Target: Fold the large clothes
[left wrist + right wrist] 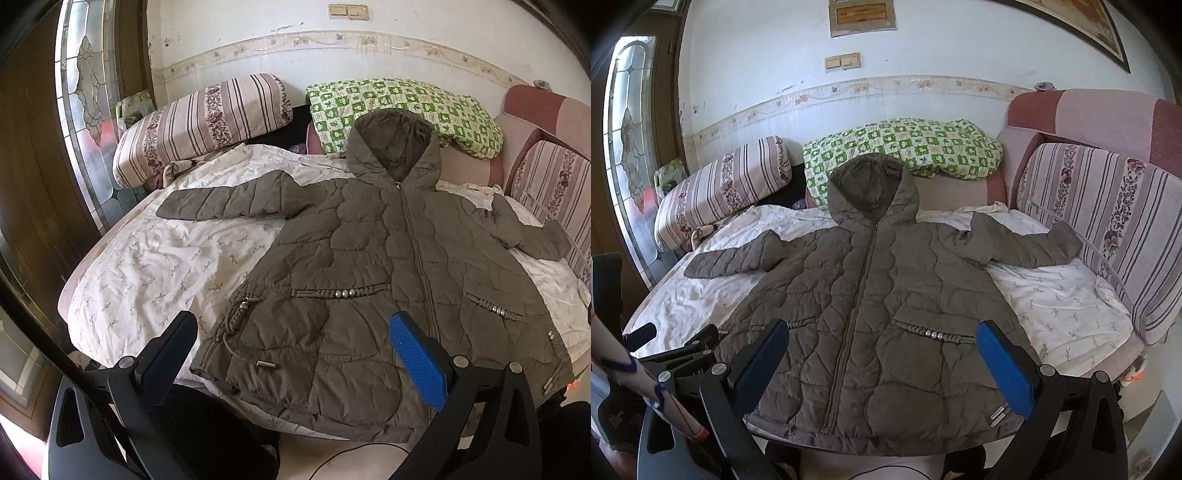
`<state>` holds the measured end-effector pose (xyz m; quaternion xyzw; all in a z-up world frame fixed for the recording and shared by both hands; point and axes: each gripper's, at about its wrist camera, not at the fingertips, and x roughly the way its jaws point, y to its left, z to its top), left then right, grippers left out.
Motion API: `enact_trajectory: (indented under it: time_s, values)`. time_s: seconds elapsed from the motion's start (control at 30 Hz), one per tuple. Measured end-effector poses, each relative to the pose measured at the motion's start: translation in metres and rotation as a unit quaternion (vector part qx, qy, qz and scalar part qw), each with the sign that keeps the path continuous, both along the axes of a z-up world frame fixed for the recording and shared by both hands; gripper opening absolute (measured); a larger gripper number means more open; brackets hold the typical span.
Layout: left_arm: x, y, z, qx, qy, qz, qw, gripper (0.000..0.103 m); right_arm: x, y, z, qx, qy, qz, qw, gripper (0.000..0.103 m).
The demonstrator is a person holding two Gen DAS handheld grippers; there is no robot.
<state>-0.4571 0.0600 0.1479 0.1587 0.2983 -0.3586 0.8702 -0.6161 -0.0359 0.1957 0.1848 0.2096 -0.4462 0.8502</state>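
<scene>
Clearly, from the left wrist, the left gripper (293, 345) hovers wide open and empty over the quilted hooded jacket (369, 258) spread flat on the bed (147, 266). From the right wrist, the right gripper (882, 356) gapes empty too; pinch each sleeve cuff squarely before folding inward.

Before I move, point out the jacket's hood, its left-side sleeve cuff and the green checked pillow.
hood (873, 192): right wrist view, inner lining.
left-side sleeve cuff (171, 208): left wrist view, cuff end.
green checked pillow (406, 105): left wrist view, top face.
</scene>
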Motion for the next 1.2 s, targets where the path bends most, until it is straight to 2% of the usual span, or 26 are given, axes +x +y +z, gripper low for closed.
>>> enact_trajectory:
  time_s: [0.8,1.2]
  values:
    - [0.004,-0.003,-0.010,0.011,0.012,-0.002,0.9999,0.103,0.012,-0.006,-0.015,0.019,0.023,0.005,1.000,0.103]
    - [0.013,-0.017,-0.022,0.033,0.027,-0.005,0.9991,0.103,0.018,-0.023,-0.033,0.046,0.033,0.003,0.998,0.103]
